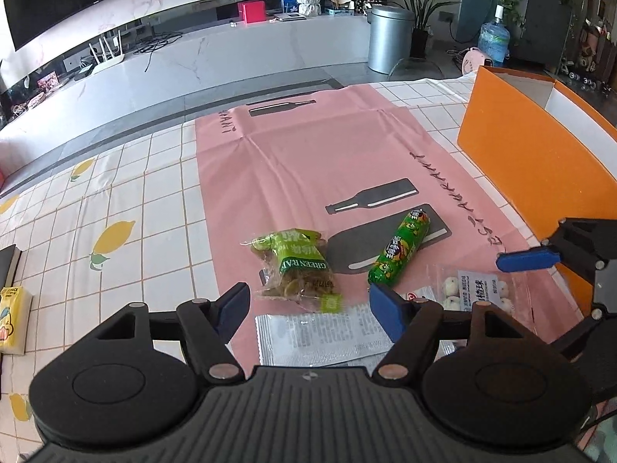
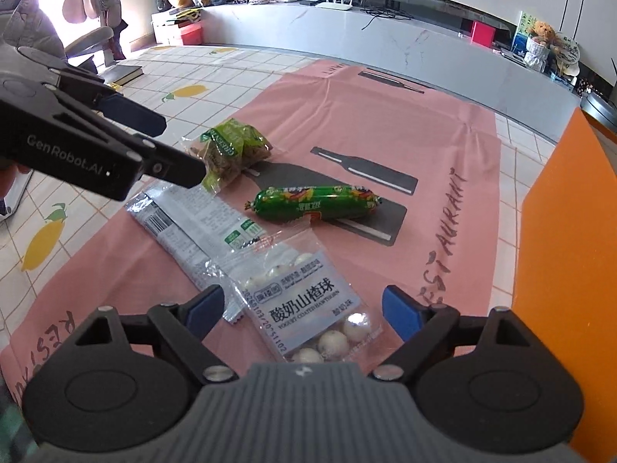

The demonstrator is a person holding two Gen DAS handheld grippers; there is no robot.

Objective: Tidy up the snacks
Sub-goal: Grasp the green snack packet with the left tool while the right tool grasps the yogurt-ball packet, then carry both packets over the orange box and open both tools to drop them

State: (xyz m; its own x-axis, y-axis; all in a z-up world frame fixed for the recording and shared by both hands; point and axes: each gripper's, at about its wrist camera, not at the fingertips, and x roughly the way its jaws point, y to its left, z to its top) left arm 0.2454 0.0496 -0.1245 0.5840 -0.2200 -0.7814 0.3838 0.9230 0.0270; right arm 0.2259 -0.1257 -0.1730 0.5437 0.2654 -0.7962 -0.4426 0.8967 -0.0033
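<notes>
Several snacks lie on a pink mat [image 1: 300,154]: a green raisin bag [image 1: 295,270] [image 2: 227,150], a green sausage stick [image 1: 401,249] [image 2: 314,202], a silver-white sachet [image 1: 320,337] [image 2: 193,227] and a clear bag of yogurt hawthorn balls [image 1: 474,289] [image 2: 308,301]. My left gripper [image 1: 310,308] is open above the sachet, just short of the raisin bag; it also shows in the right wrist view [image 2: 169,142]. My right gripper [image 2: 302,308] is open, straddling the hawthorn bag; one blue finger shows in the left wrist view [image 1: 526,260].
An orange box [image 1: 536,162] [image 2: 567,270] stands open at the mat's right edge. A lemon-print checked tablecloth [image 1: 115,200] covers the table. A yellow tissue pack [image 1: 13,318] and a dark book [image 2: 123,73] lie at the left.
</notes>
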